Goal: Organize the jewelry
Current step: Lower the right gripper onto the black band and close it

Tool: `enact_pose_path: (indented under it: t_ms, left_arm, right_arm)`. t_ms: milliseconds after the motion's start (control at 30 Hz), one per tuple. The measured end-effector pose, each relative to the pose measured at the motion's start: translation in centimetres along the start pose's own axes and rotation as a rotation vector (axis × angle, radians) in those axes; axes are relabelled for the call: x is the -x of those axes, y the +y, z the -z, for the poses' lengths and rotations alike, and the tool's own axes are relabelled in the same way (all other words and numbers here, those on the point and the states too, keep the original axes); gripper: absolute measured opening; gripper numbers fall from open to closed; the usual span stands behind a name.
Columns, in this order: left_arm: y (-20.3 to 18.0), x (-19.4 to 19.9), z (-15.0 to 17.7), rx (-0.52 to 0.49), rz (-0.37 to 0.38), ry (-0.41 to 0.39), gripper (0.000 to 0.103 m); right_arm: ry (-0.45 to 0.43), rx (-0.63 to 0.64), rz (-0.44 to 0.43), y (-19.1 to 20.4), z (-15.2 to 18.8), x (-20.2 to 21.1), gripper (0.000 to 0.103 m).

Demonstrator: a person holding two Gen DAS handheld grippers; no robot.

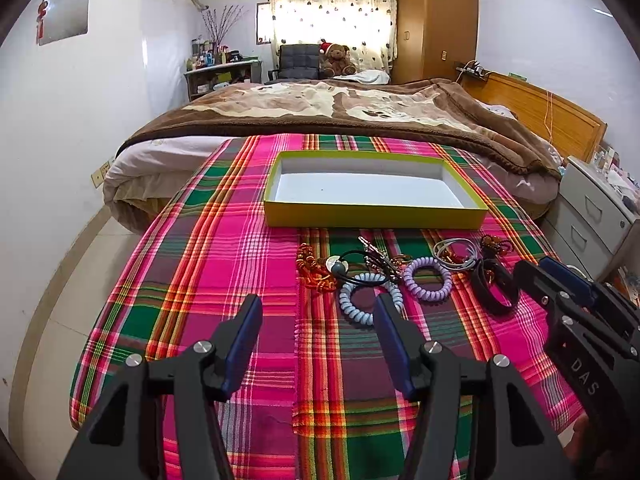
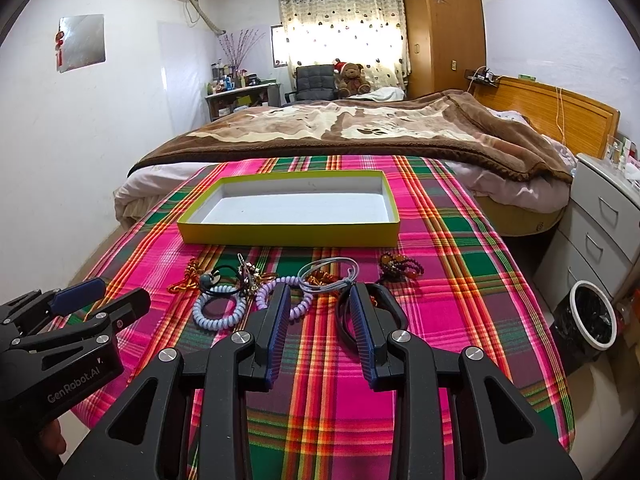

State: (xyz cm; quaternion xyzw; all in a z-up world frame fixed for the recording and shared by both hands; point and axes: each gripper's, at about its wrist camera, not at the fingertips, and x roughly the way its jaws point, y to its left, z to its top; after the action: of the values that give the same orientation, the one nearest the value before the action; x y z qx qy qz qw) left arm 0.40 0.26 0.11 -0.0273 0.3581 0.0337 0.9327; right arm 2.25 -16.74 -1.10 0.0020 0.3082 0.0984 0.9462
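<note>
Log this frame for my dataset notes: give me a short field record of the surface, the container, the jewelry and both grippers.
surface: plaid cloth
container: yellow box, open, nothing visible inside
jewelry: loose on the cloth in front of the box; blue spiral band, purple spiral band, black band, orange beads
left gripper: open, holds nothing
right gripper: open, above the black band

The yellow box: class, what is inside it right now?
Nothing: the yellow box shows only its bare white floor. Its near wall hides a thin strip of floor. All the jewelry lies on the cloth in front.
</note>
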Motion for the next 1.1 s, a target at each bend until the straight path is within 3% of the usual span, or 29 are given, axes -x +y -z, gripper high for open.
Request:
enact_pose_path:
  t_ms: [267, 500, 833, 1067, 1100]
  left_arm:
    - [1.3, -1.5, -0.6, 0.025, 0.057, 0.038, 0.059]
    - [2.9, -3.7, -1.0, 0.066, 0.135, 0.102, 0.059]
    - [3.8, -5.0, -0.9, 0.081, 0.177, 0.154, 0.059]
    - [4.5, -5.4, -1.1, 0.088, 0.199, 0.17, 0.059]
    - [4.6, -5.5, -1.1, 0.087, 0.204, 0.174, 0.059]
  right_arm:
    - [0.018, -0.011, -0.014, -2.5, -0.4, -1.3, 0.032]
    - [0.143, -0.086, -0.004, -7.1, -0.2, -4.5, 0.032]
    - [0.282, -0.027, -0.018, -7.0, 0.3, -7.8, 0.032]
    - [0.293, -0.02, -0.018, -6.9, 0.4, -8.1, 0.032]
    - [0.292, -0.018, -0.016, -6.9, 0.3, -8.1, 0.026]
